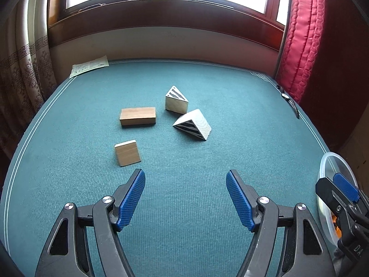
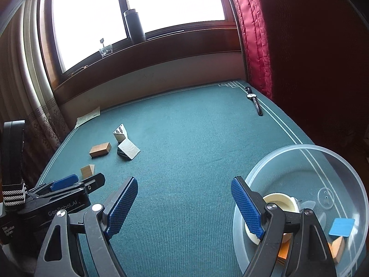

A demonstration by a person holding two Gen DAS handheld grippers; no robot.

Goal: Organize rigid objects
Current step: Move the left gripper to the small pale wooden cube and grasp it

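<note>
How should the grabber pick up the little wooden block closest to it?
Grip the small wooden block across its two flat side faces, coming down from above with the open left gripper. Its sides look parallel, so the pads should sit flat. It stands apart from the long wooden block, leaving room for both fingers.

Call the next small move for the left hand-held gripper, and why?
Probably ease the left hand-held gripper forward and left onto the small brown block. Its jaws are open and empty, that block lies nearest, just beyond the left finger, and four blocks remain on the green table outside the clear bowl.
</note>
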